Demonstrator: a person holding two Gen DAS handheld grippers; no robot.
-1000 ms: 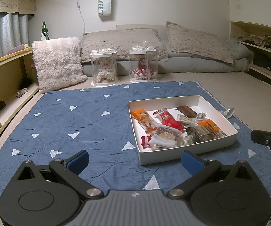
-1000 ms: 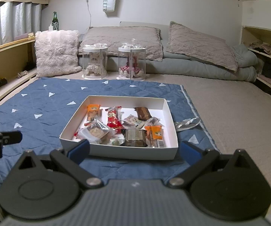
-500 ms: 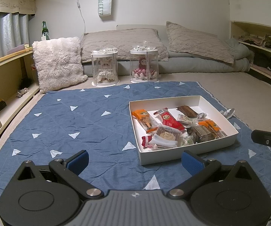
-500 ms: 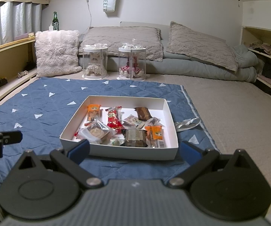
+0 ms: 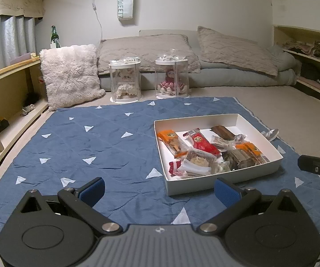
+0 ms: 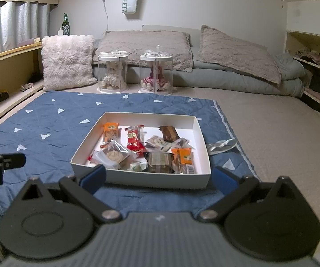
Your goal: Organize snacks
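A shallow white box [image 5: 224, 182] [image 6: 142, 179] lies on a blue quilted mat with white triangles [image 5: 93, 142] [image 6: 49, 122]. Inside it are several wrapped snacks: an orange pack [image 5: 171, 140] [image 6: 110, 131], a red pack [image 5: 202, 143] [image 6: 135, 141], a brown bar [image 5: 223, 131] [image 6: 169, 133], a clear-wrapped pastry [image 5: 199, 162] [image 6: 113, 155]. A silver wrapper [image 6: 221, 146] [image 5: 271, 133] lies just outside the box's right wall. My left gripper [image 5: 159, 190] hovers open before the box's near-left corner. My right gripper [image 6: 159, 178] hovers open, centred on the box's near wall. Both hold nothing.
Two clear cylinders with dolls [image 5: 125, 82] [image 5: 172, 79] stand beyond the mat. Behind them lie grey cushions and a mattress [image 5: 237, 75], with a fluffy white pillow [image 5: 70, 76] at the left. Wooden shelves [image 5: 2, 84] [image 5: 304, 64] line both sides.
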